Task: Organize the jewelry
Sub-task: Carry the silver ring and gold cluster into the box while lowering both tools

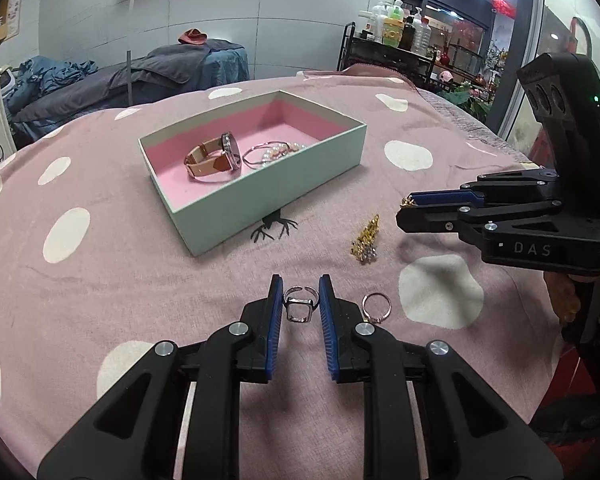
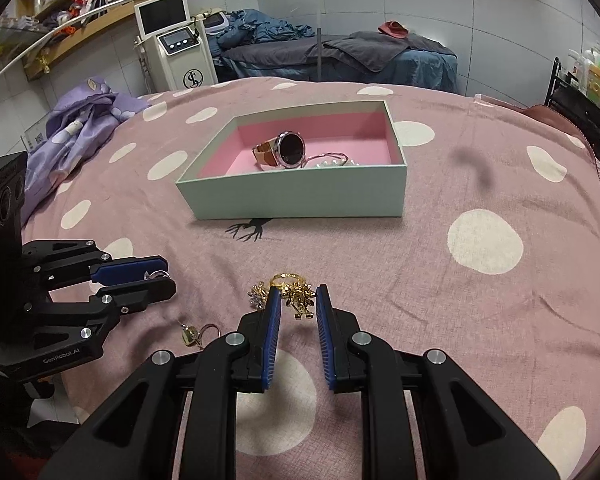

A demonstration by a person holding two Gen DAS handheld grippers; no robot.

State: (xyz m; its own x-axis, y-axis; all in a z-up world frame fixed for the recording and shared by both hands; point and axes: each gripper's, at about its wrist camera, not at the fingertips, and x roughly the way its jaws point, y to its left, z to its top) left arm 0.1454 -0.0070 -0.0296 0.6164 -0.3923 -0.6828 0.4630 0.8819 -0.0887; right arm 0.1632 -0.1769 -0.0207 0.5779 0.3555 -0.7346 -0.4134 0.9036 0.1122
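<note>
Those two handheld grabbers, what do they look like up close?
Both are matte black plastic with silver screw heads. The left gripper and the right gripper each have blue ribbed pads lining the jaws. One body reads "DAS", the other "GenRobot.AI". A black camera block with round lenses and a green light tops the right one.

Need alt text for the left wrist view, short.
The left gripper is closed on a silver square-faced ring over a pink polka-dot blanket. Beyond sits an open mint box holding a watch and pearl bracelet; the right gripper grips gold jewelry at right.
</note>
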